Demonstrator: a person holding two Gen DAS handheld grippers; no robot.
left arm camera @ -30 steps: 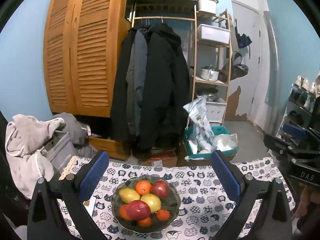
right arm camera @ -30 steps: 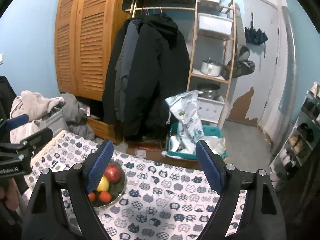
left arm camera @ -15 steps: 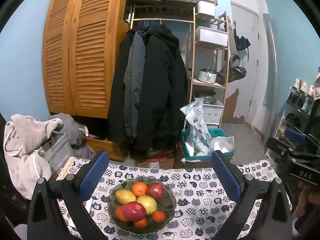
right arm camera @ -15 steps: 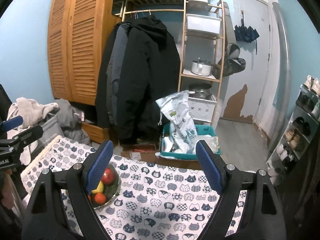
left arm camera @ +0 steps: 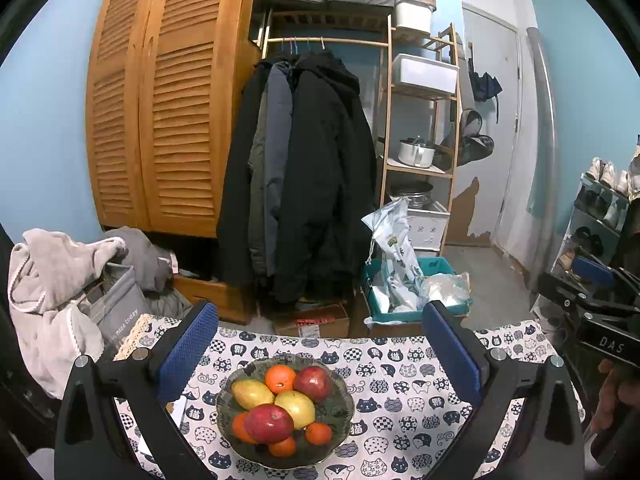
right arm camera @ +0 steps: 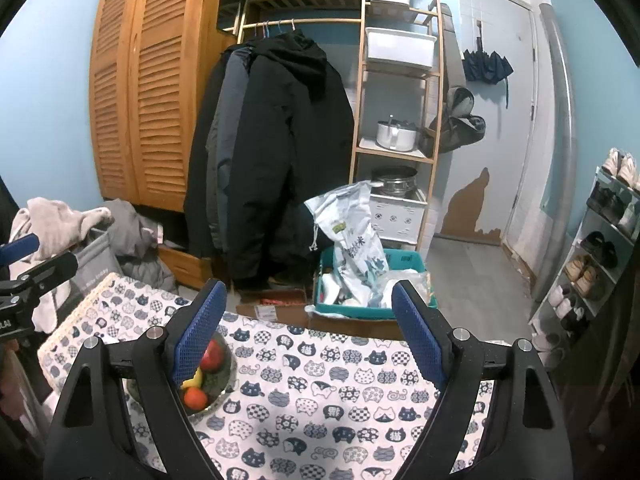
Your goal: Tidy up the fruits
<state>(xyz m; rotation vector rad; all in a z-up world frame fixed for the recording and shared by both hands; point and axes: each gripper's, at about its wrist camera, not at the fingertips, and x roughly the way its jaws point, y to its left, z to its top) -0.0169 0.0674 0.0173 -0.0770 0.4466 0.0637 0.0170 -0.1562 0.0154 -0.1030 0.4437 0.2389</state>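
Observation:
A glass bowl (left arm camera: 344, 404) sits on the cat-print tablecloth (left arm camera: 400, 364), heaped with fruit: two red apples (left arm camera: 312, 383), yellow pears (left arm camera: 296, 406) and several oranges (left arm camera: 280, 378). My left gripper (left arm camera: 320, 344) hovers over the bowl, open, nothing between its blue pads. In the right wrist view the bowl (right arm camera: 224, 390) lies low left, half hidden behind the left finger (right arm camera: 198, 328). My right gripper (right arm camera: 306, 326) is open and empty above bare cloth (right arm camera: 340, 392). Each gripper shows at the other view's edge.
Beyond the table's far edge stand a teal bin (left arm camera: 416, 284) with bags, a cardboard box (left arm camera: 316, 320), hanging coats (left arm camera: 304, 176) and a wooden shelf (left arm camera: 420, 128). A laundry pile (left arm camera: 60, 288) sits left, a shoe rack (right arm camera: 600, 248) right. A paper slip (left arm camera: 178, 410) lies by the bowl.
Both views have shifted slightly: the bowl sits a little higher and nearer the middle in the left view, and the right view has drifted rightward. Both grippers stay open.

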